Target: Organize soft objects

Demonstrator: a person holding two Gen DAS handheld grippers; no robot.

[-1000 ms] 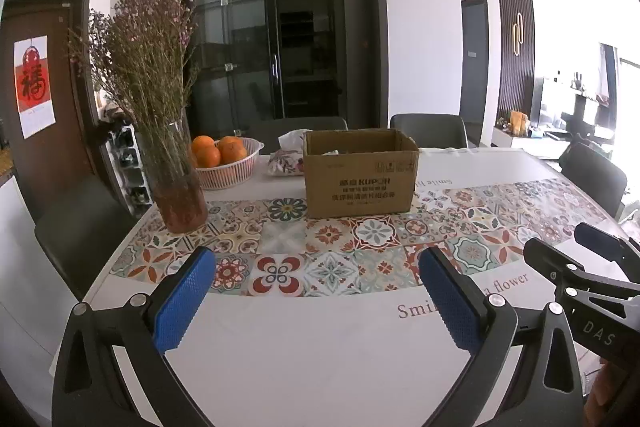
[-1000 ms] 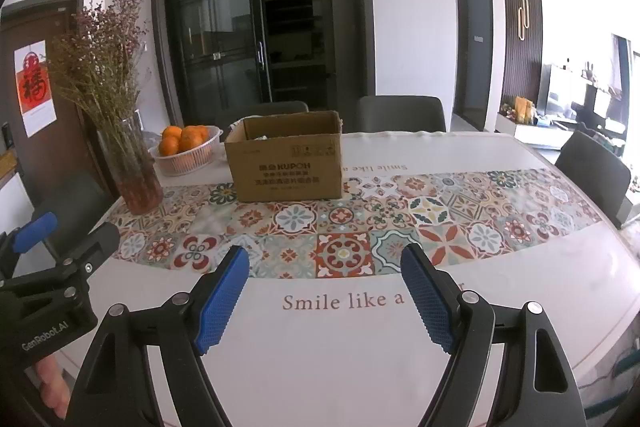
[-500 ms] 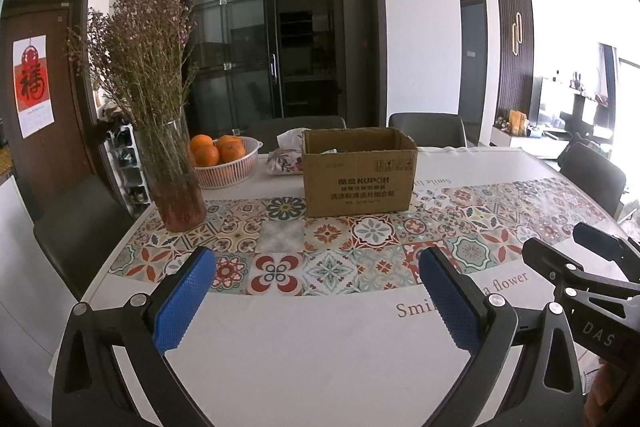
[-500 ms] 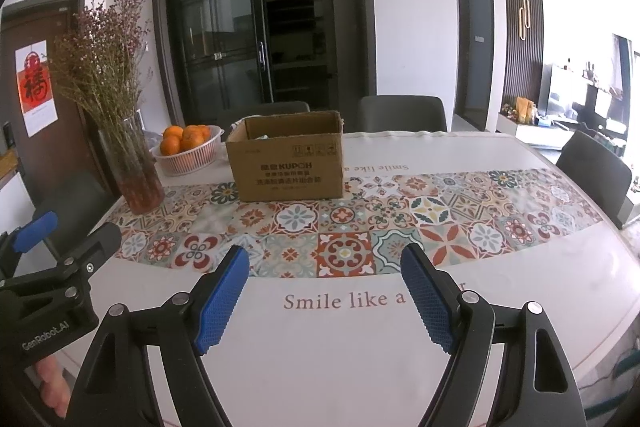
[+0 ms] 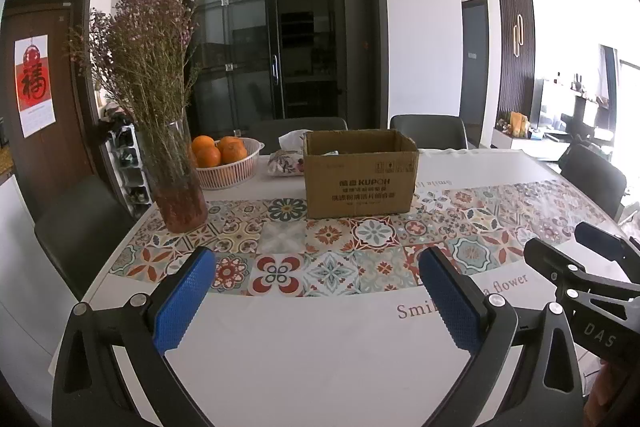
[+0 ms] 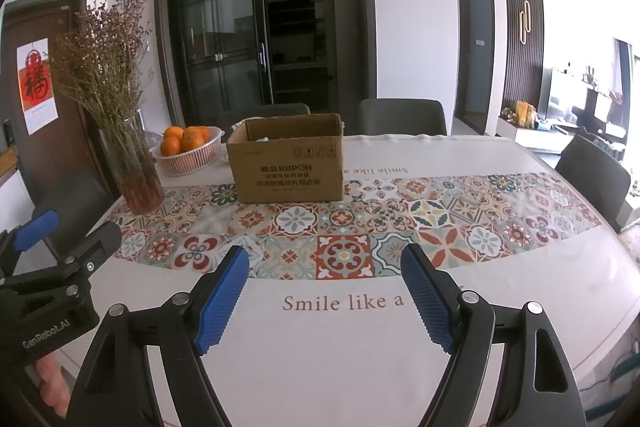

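Observation:
An open brown cardboard box (image 5: 360, 179) stands on the patterned runner at the table's far side; it also shows in the right wrist view (image 6: 289, 165). Something pale lies inside it, mostly hidden. A floral soft pouch (image 5: 285, 163) lies behind the box's left side. My left gripper (image 5: 316, 291) is open and empty, above the near white part of the table. My right gripper (image 6: 324, 287) is open and empty, beside it to the right, and also shows at the right edge of the left wrist view (image 5: 592, 267).
A glass vase of dried flowers (image 5: 176, 179) stands at the left, with a white basket of oranges (image 5: 228, 163) behind it. Dark chairs (image 5: 428, 131) surround the table (image 6: 360, 355). The table's right edge curves near another chair (image 6: 592, 171).
Both views have shifted very slightly; the box and vase sit a touch differently in frame. Both grippers stay open and empty.

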